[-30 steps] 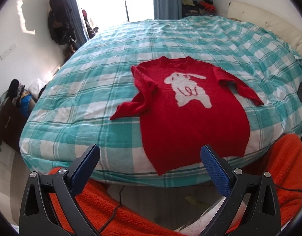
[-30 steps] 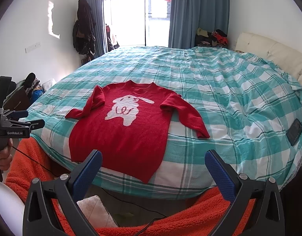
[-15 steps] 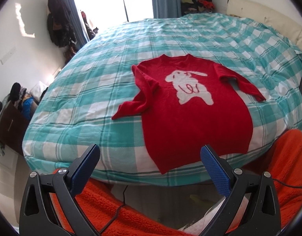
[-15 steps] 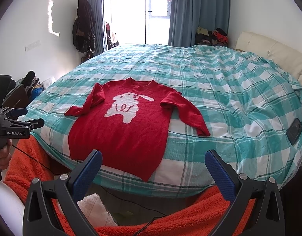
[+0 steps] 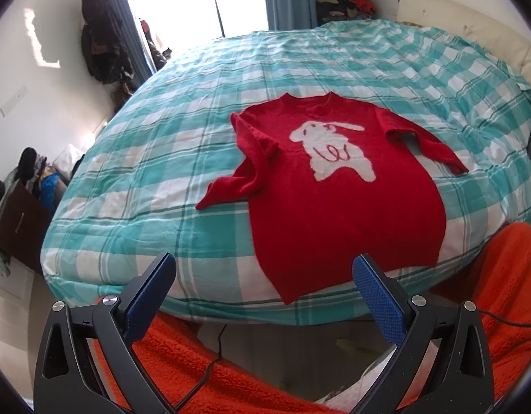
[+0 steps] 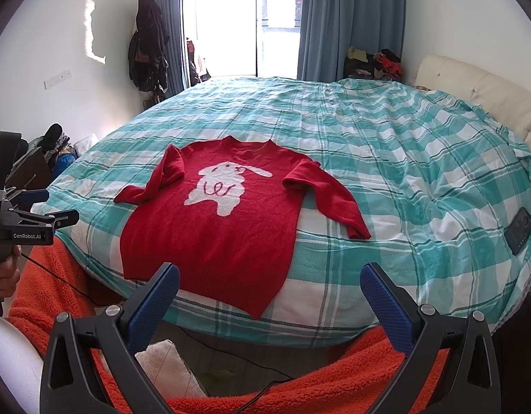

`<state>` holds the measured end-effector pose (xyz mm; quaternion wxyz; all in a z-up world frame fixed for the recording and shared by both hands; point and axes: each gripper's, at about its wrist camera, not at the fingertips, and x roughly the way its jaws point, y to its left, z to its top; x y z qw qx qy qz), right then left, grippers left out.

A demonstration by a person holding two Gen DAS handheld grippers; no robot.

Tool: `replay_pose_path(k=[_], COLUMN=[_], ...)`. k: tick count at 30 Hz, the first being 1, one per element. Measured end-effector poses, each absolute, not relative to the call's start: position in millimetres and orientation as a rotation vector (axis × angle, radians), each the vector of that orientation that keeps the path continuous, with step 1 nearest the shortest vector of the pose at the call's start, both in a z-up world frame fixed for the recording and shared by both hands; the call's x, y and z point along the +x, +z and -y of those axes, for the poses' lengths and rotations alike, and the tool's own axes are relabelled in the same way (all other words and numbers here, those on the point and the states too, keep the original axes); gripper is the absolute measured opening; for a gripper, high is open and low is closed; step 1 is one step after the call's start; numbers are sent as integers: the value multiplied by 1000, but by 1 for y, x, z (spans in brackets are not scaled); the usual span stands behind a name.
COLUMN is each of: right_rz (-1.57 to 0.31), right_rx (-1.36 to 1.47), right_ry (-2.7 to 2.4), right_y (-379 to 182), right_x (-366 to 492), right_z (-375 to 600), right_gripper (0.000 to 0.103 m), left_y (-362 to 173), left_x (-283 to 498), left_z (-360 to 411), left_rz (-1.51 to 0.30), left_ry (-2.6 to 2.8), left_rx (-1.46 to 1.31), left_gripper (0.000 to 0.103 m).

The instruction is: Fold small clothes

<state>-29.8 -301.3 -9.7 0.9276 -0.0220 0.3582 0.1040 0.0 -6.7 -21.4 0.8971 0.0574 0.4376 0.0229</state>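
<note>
Left wrist view showed the left claw [image 5: 263,289] spread wide and empty, short of the bed [image 5: 155,158], with the red sweater [image 5: 338,203] lying flat ahead of it and slightly toward its right finger, hem nearest. Its left sleeve was folded across the body. From the right wrist, the right claw [image 6: 270,293] was likewise spread and holding nothing, the sweater ahead toward its left finger, a dark phone [image 6: 519,230] farther off beyond its right finger.

Bright window [image 6: 251,24] glare, fisheye-warped edges
</note>
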Motion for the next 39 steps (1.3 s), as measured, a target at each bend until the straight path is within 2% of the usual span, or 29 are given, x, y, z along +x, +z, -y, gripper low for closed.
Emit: replay_pose_path(k=[30,34,36,39], right_rz=[-738,-699,-774,-1041], right_rx=[-39,-45,-28,91], right_ry=[216,257,336,515], right_y=[-13,-16,-35,-92], right_x=[-26,-27,-13,21], right_z=[299,303,308,319], right_gripper=[103,103,103,103], left_y=[-21,-41,-71,-124], left_x=[2,14,30,49], left_z=[9,-9,-31,-50], left_rz=[-897,-925,-1041,-1194], left_ry=[9,-58,-121,-240], left_rx=[116,92,-35,-208], left_gripper=[102,102,102,101])
